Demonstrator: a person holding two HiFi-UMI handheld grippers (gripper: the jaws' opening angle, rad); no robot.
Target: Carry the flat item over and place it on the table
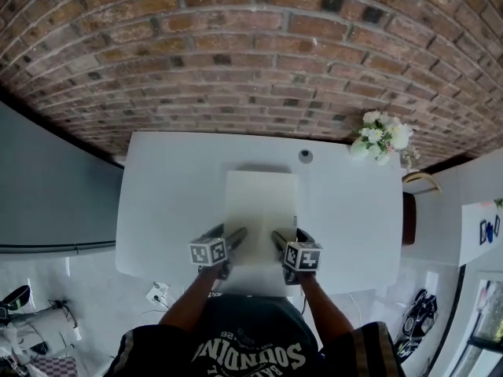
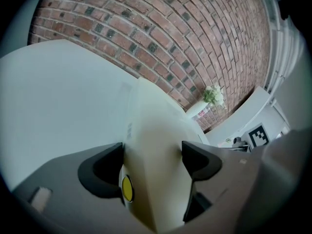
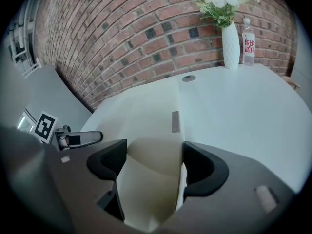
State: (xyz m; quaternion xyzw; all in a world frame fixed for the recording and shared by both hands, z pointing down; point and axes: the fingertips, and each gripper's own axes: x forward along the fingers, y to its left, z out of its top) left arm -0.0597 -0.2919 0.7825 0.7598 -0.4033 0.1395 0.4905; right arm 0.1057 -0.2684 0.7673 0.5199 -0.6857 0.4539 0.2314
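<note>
The flat item (image 1: 261, 210) is a pale cream rectangular board, held lengthwise over the middle of the white table (image 1: 169, 203). Its near end sticks out past the table's front edge. My left gripper (image 1: 228, 240) is shut on the board's near left edge, and my right gripper (image 1: 283, 242) is shut on the near right edge. In the left gripper view the board (image 2: 156, 130) fills the gap between the jaws of the left gripper (image 2: 152, 162). In the right gripper view the board (image 3: 148, 116) does the same in the right gripper (image 3: 153, 165). Whether its far end touches the tabletop is unclear.
A white vase of flowers (image 3: 230, 38) and a water bottle (image 3: 248, 42) stand at the table's far right corner, against the brick wall. A round cable grommet (image 1: 306, 156) sits just beyond the board's far right corner. A grey partition (image 1: 47, 187) stands left of the table.
</note>
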